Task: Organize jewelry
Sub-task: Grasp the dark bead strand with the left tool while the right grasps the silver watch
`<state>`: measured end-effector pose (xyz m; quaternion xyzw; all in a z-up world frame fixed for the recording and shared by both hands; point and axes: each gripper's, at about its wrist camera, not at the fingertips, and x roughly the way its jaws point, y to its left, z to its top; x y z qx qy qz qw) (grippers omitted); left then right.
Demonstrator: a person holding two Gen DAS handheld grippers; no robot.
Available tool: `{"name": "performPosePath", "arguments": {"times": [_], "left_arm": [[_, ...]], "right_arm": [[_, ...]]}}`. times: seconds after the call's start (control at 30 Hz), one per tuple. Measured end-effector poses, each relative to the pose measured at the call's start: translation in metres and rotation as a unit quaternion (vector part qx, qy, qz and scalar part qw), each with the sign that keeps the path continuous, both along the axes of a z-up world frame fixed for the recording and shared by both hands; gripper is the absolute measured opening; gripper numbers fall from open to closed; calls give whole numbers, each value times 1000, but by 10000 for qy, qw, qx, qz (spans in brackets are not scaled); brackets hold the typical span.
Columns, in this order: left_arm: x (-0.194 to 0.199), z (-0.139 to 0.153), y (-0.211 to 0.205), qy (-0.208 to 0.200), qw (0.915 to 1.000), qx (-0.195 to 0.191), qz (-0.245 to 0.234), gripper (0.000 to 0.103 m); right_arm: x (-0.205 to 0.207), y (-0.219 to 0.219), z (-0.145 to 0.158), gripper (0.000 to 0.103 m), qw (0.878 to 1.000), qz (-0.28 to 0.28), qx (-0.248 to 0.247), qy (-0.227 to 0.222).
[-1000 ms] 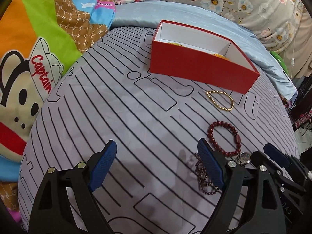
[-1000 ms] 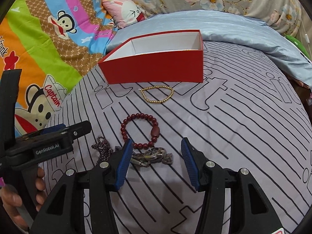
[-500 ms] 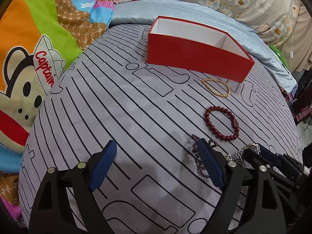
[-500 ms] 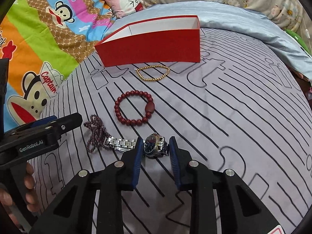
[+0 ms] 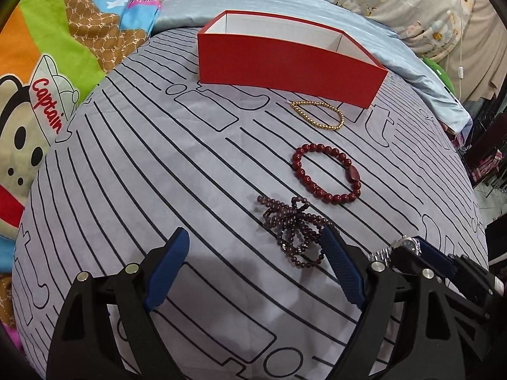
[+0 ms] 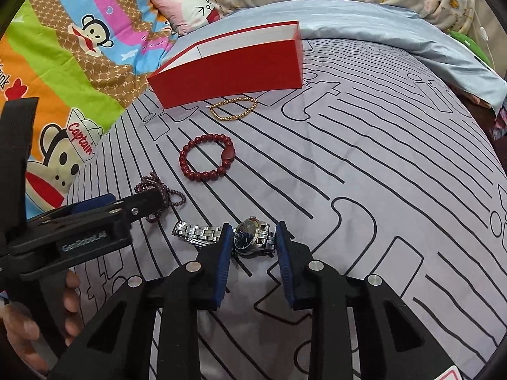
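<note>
Your right gripper (image 6: 252,243) has its jaws narrowed around the dial of the silver watch (image 6: 250,236), low in the centre of the right wrist view; the blue pads sit at either side of the watch face, though you cannot tell whether they actually press on it. Your left gripper (image 5: 256,269) has its jaws spread wide with nothing between them, low in the left wrist view.

Everything lies on the grey bedsheet (image 5: 152,171) with black line markings, which fills most of both frames. At the left edge you see the cartoon monkey blanket (image 6: 79,63), and across the top a pale blue sheet (image 6: 380,22) below floral fabric.

Your red box (image 5: 285,63), open at the top with white inner walls, sits in the upper middle of the left view. Just below its right end lies the gold bead bracelet (image 5: 320,115), close to the box wall but apart from it. Lower, right of centre, rests the dark red bead bracelet (image 5: 326,174), a round loop with one larger oval bead. Below that, the purple bead strand (image 5: 291,231) lies bunched in a heap, right beside your left gripper's right-hand finger, which covers part of it.

In the left view, the watch shows only as a sliver at lower right, behind your right gripper's black frame.
</note>
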<state>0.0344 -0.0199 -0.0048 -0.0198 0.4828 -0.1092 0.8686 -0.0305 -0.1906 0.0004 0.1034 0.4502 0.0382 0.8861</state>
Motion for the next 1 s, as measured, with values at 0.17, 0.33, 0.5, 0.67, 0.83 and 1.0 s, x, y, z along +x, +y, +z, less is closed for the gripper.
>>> {"name": "performPosePath", "arguments": {"times": [0.17, 0.33, 0.5, 0.67, 0.83, 1.0], "left_arm": [[6, -1, -4, -44, 10000, -30, 56, 83], [11, -1, -9, -110, 9999, -64, 6, 75], [11, 0, -15, -159, 9998, -28, -132, 59], [10, 1, -14, -141, 9995, -185, -225, 32], [10, 1, -3, -78, 9994, -282, -166, 9], [6, 1, 17, -88, 9996, -274, -34, 3]], "right_arm": [[-5, -5, 3, 29, 9999, -78, 130, -7], [-10, -9, 5, 29, 9998, -137, 152, -22], [-13, -10, 5, 29, 9996, -166, 226, -17], [-17, -6, 7, 29, 9995, -111, 288, -14], [-20, -1, 8, 29, 9993, -44, 362, -2], [-17, 2, 2, 29, 9992, -58, 392, 87]]}}
